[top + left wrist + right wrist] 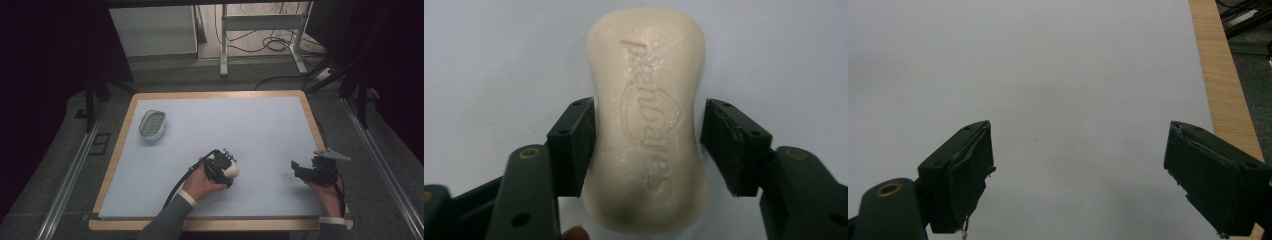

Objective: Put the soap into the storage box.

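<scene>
A cream bar of soap (pixel 646 125) with raised lettering lies flat on the pale mat. The two pads of my left gripper (pixel 646 145) flank its narrow waist. The left pad sits right against the soap and the right pad stands a sliver off it, so the jaws are open. From above, the soap (pixel 232 170) shows white at the tip of the left gripper (pixel 224 168), near the table's middle front. My right gripper (pixel 299 170) rests at the front right with its jaws wide open and nothing between them (pixel 1078 175).
A small white oval soap dish (pixel 152 124) with a ridged insert stands at the back left of the mat (pixel 250 125). The table's wooden rim (pixel 1218 75) runs close beside the right gripper. Desk legs and cables lie beyond the far edge.
</scene>
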Available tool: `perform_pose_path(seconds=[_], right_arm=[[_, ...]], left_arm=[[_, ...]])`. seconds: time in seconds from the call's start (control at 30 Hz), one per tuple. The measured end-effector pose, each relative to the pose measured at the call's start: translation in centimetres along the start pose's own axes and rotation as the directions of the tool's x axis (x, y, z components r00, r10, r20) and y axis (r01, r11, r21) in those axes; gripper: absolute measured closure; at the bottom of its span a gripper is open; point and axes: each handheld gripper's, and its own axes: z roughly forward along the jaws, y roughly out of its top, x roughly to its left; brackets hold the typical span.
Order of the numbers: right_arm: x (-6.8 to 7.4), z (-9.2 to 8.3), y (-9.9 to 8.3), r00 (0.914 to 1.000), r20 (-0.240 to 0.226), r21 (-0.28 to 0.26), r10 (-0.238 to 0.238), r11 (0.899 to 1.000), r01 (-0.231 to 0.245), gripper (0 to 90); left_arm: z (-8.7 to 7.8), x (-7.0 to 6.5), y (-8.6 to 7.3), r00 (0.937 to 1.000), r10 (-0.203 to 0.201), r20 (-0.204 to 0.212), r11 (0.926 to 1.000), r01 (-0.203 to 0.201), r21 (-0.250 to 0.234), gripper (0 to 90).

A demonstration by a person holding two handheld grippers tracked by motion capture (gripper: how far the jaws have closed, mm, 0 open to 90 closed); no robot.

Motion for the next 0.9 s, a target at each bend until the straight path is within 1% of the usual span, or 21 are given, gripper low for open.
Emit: perform_pose_path(seconds=[0.1, 0.13, 0.17, 0.27, 0.33, 0.4, 0.43, 0.57, 0.63, 0.7, 0.87, 0.9], right_arm=[[0.0, -0.1, 0.0, 1.0000, 0.000, -0.002, 0.000, 1.000, 0.000, 12.3], [0.0, -0.1, 0.0, 1.0000, -0.001, -0.002, 0.000, 1.000, 0.000, 12.3], [-0.1, -0.1, 0.0, 1.0000, -0.001, 0.000, 0.001, 1.000, -0.001, 12.3], [-0.2, -0.1, 0.0, 1.0000, -0.001, -0.002, 0.002, 1.000, -0.002, 12.3], [-0.2, -0.1, 0.0, 1.0000, 0.002, -0.003, 0.006, 1.000, -0.006, 12.3], [-0.2, -0.1, 0.0, 1.0000, 0.003, -0.003, 0.007, 1.000, -0.007, 12.3], [-0.2, -0.1, 0.0, 1.0000, 0.003, -0.003, 0.007, 1.000, -0.007, 12.3], [-0.2, -0.1, 0.0, 1.0000, 0.001, 0.001, 0.004, 1.000, -0.004, 12.3], [-0.2, -0.1, 0.0, 1.0000, 0.001, -0.001, 0.002, 1.000, -0.002, 12.3], [-0.1, -0.1, 0.0, 1.0000, 0.001, 0.000, 0.002, 1.000, -0.002, 12.3], [-0.1, 0.0, 0.0, 1.0000, 0.001, 0.002, 0.001, 1.000, -0.001, 12.3], [-0.1, 0.0, 0.0, 1.0000, 0.000, 0.001, 0.002, 1.000, -0.002, 12.3]], left_arm=[[0.0, 0.2, 0.1, 0.9999, 0.004, 0.010, 1.0000, -0.004, -0.001, 46.6], [-0.1, 0.2, 0.1, 0.9997, -0.002, 0.023, 0.9998, 0.002, -0.019, 47.8], [-0.1, 0.3, 0.1, 0.9996, -0.003, 0.028, 0.9998, 0.003, -0.021, 49.4], [-0.3, 0.8, 0.0, 0.9993, 0.003, 0.038, 1.0000, -0.003, -0.006, 49.4], [-0.6, 1.1, -0.1, 0.9990, -0.009, 0.043, 0.9998, 0.010, -0.015, 49.4], [-1.1, 1.5, -0.1, 0.9988, -0.013, 0.048, 0.9994, 0.015, -0.030, 49.4], [-1.4, 1.6, -0.1, 0.9987, -0.010, 0.050, 0.9995, 0.012, -0.030, 49.4], [-2.8, 2.3, -0.3, 0.9976, -0.024, 0.065, 0.9977, 0.028, -0.063, 49.4], [-3.3, 2.8, -0.4, 0.9964, -0.031, 0.079, 0.9973, 0.036, -0.063, 49.4], [-3.6, 3.2, -0.5, 0.9971, -0.038, 0.066, 0.9968, 0.043, -0.068, 49.4], [-4.1, 4.0, -0.9, 0.9969, -0.055, 0.056, 0.9955, 0.059, -0.075, 49.4], [-4.2, 4.2, -0.9, 0.9970, -0.059, 0.051, 0.9945, 0.063, -0.084, 49.4]])
